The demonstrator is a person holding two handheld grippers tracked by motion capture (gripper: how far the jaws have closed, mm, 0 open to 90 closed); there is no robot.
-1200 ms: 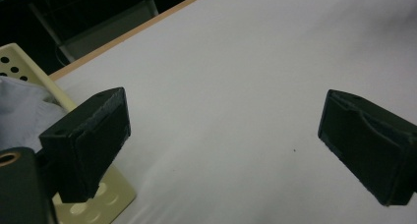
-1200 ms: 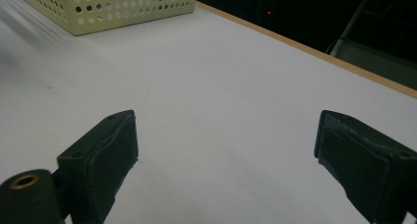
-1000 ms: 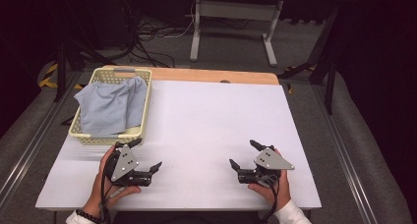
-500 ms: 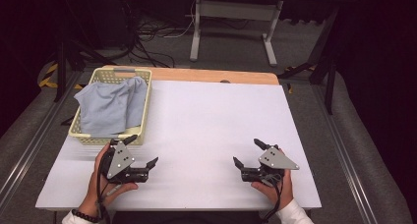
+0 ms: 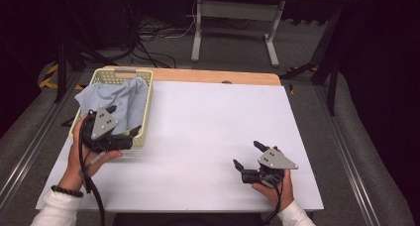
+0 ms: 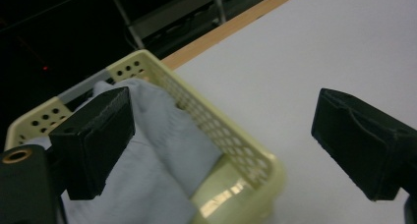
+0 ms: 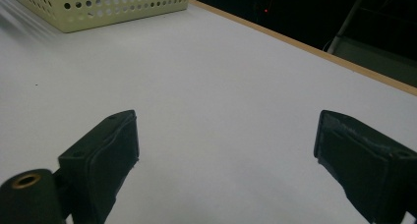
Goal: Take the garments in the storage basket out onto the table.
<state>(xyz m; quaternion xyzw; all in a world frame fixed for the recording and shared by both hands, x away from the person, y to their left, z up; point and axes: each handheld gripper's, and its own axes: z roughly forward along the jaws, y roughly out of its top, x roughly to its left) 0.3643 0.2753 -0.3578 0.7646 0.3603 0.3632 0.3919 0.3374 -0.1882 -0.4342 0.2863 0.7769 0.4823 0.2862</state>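
Observation:
A pale yellow perforated basket (image 5: 124,73) stands at the table's far left, with a light blue cloth (image 5: 121,96) heaped in it. My left gripper (image 5: 125,119) is open and hovers over the basket's near right corner. In the left gripper view, one of that gripper's (image 6: 223,121) jaws is over the cloth (image 6: 157,155) and the other over the table, straddling the basket's side wall (image 6: 236,153). My right gripper (image 5: 246,153) is open low over the white tabletop at the near right, nothing between its jaws (image 7: 226,150). The basket (image 7: 113,3) shows far off in the right gripper view.
The white tabletop (image 5: 208,112) has a wooden strip (image 5: 213,76) along its far edge. Behind it on the dark floor are a metal stand (image 5: 233,18) and cables (image 5: 153,32). Grey rails run along both sides of the table.
My left gripper has moved left and away from the table's near edge to the basket's near corner. The right gripper has shifted slightly toward the near right.

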